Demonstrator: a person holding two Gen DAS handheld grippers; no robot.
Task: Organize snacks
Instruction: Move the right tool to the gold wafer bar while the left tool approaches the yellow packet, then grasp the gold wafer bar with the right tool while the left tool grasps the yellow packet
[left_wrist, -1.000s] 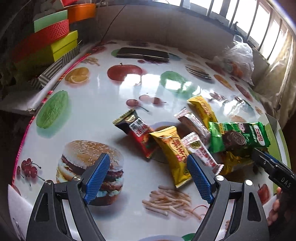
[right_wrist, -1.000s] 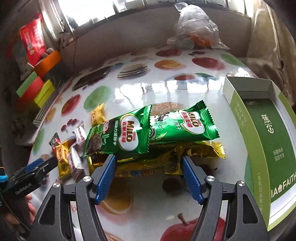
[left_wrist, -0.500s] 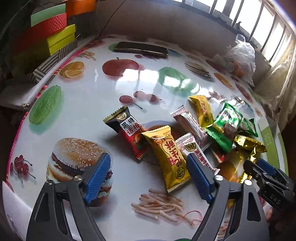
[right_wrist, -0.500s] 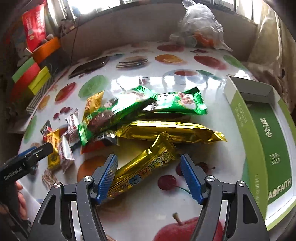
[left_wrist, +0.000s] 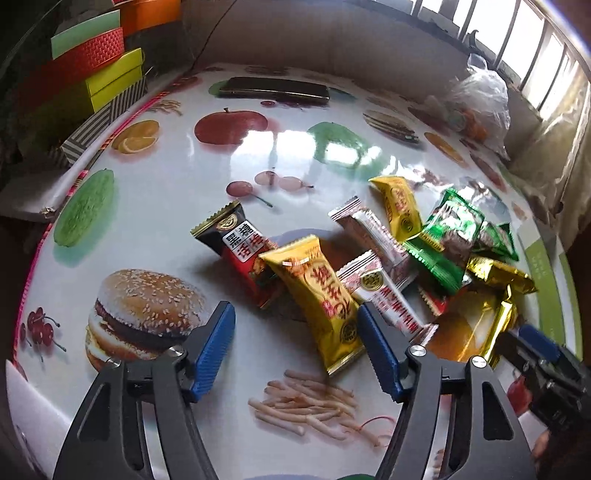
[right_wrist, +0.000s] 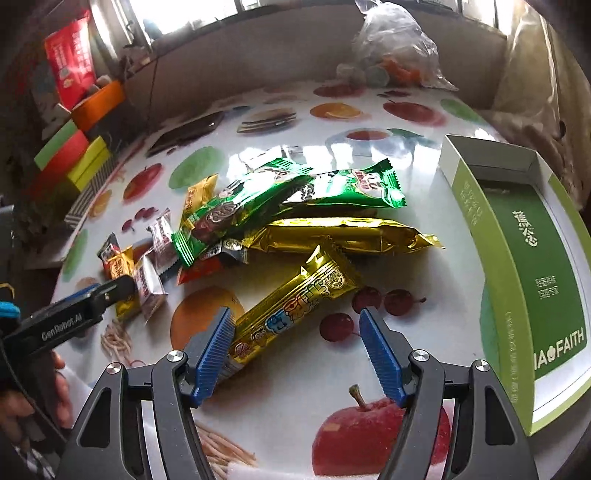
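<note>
A heap of snack packets lies on the fruit-print table. My left gripper (left_wrist: 295, 339) is open above a yellow packet (left_wrist: 317, 295), with a red-black packet (left_wrist: 240, 251) and white packets (left_wrist: 384, 299) beside it. My right gripper (right_wrist: 297, 347) is open, with the near end of a small gold bar (right_wrist: 295, 299) lying between its fingers. Behind that bar lie a long gold bar (right_wrist: 340, 236) and two green Milo packets (right_wrist: 240, 210). The green packets (left_wrist: 447, 243) and gold bars (left_wrist: 495, 273) also show in the left wrist view.
An open green and white box (right_wrist: 517, 236) lies at the table's right edge. A dark phone (left_wrist: 273, 88) lies at the back. Coloured boxes (left_wrist: 88, 74) are stacked at back left. A clear plastic bag (right_wrist: 391, 48) sits at the back right.
The green packets left my right gripper and dropped onto the heap. The right gripper pulled back and the small gold bar now lies between its fingers. The left gripper shifted slightly.
</note>
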